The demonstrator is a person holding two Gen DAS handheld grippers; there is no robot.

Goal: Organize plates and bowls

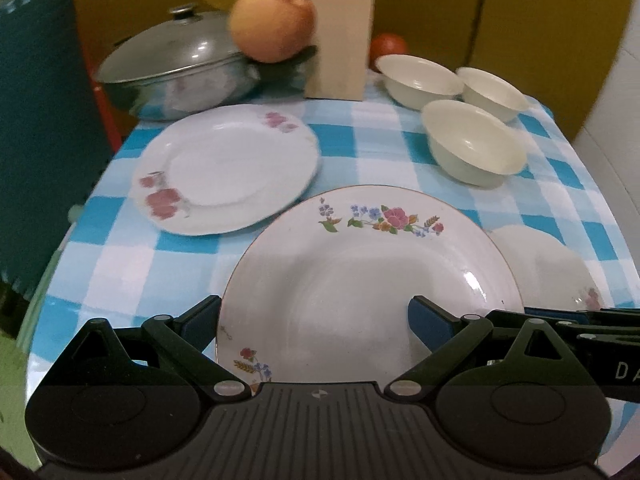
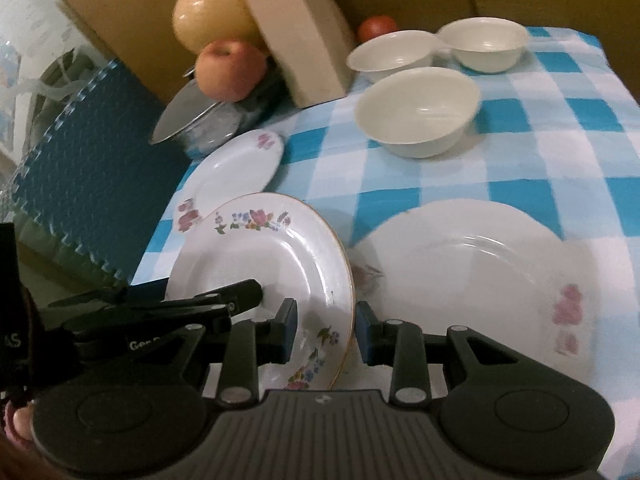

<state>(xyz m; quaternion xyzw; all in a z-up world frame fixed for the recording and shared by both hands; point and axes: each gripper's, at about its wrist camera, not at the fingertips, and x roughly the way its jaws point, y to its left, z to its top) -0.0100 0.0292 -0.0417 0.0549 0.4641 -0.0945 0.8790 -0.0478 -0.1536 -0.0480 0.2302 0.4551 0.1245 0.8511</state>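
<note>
1. Presently, the right gripper [image 2: 326, 332] has its jaws set narrow across the near rim of the floral plate [image 2: 260, 256]. The pads appear to bear on both faces, and we judge this to be the carrying grip.
2. The left gripper [image 1: 316, 320] has its jaws wide apart. One pad sits at the plate's left edge and the other over its face, with no pinch visible. We read it as a steadying support, not a grasp.
3. The floral plate is tilted and clear of the worktop [image 1: 120, 264]. It sits between the pink-flowered plate [image 1: 228, 168] and the plain-centred plate [image 2: 472, 264], overlapping the latter's edge in the left wrist view.
4. Both other plates lie flat and apart. We judge either one a candidate stack base.
5. Three cream bowls [image 1: 472, 144] stand unstacked in a close group at the far corner. We judge them not yet organised.
6. A lidded pot [image 1: 176, 68] and an apple [image 1: 272, 20] occupy the far edge, so they limit the room for placement.
</note>
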